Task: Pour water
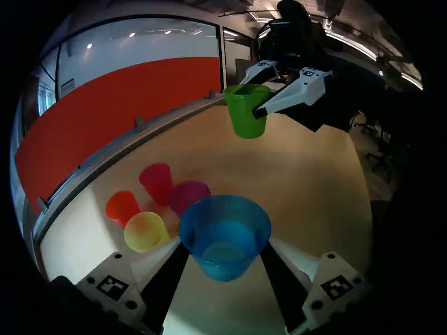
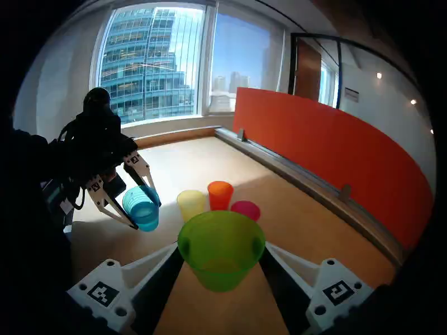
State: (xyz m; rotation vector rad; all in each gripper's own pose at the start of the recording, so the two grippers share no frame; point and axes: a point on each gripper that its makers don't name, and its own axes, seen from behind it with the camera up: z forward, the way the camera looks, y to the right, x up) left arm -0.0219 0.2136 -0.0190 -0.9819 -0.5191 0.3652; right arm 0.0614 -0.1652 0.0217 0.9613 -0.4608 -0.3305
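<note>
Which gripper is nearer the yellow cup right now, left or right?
Left. The left gripper, holding the blue cup, sits right beside the yellow cup; the right gripper, holding the green cup, is farther across the table.

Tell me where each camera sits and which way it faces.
Left gripper view: rides the left gripper, shut on the blue cup; faces across the table to the right gripper holding the green cup; own fingers show.
Right gripper view: rides the right gripper; faces the windows and left gripper; own fingers show.
Shared: both grippers, both held cups, the yellow cup and orange cup.
</note>
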